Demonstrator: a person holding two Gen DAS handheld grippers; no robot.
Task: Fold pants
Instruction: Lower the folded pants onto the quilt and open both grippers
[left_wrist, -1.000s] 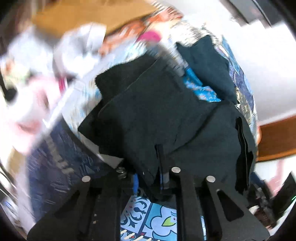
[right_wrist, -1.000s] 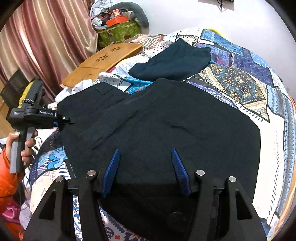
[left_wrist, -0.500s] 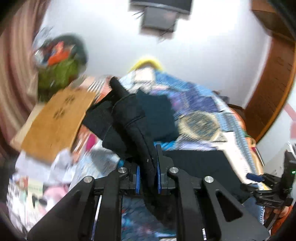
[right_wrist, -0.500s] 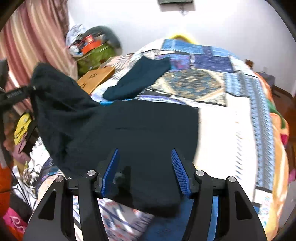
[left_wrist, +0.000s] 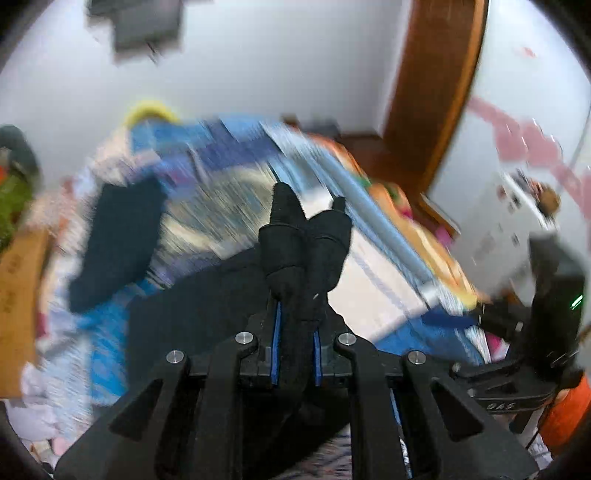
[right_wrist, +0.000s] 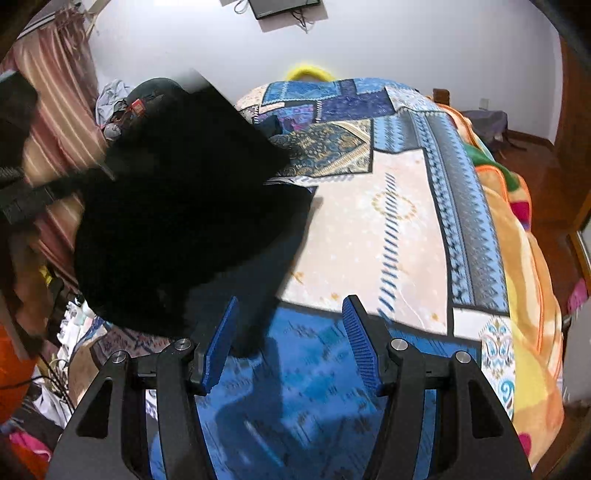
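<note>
While the left gripper (left_wrist: 295, 341) has its fingers clamped tight on a bunched fold of the black pants (right_wrist: 177, 206), the garment hangs lifted off the bed (right_wrist: 388, 229), draped in a dark sheet at the left of the right wrist view with its lower part trailing down toward the quilt. Further right, the right gripper (right_wrist: 290, 341) hovers over the blue patch of the bed with its fingers parted about halfway and nothing between them; the pants lie just beside its left finger, not in its grasp.

By my reading the fold is at an early stage: one edge has been picked up and is being carried across, but no layer yet lies flat on another, so laying it down, smoothing and any further folds all remain to do.

Much is hard to make out. The left wrist view is smeared by motion, so the bed's pattern and a second dark cloth (left_wrist: 118, 236) at its left are only blurs. Which part of the pants is pinched, waistband or leg hem, I cannot tell. The raised cloth hides the bed's left side, and a person's orange sleeve (left_wrist: 565, 410) is cut off at the edge.
</note>
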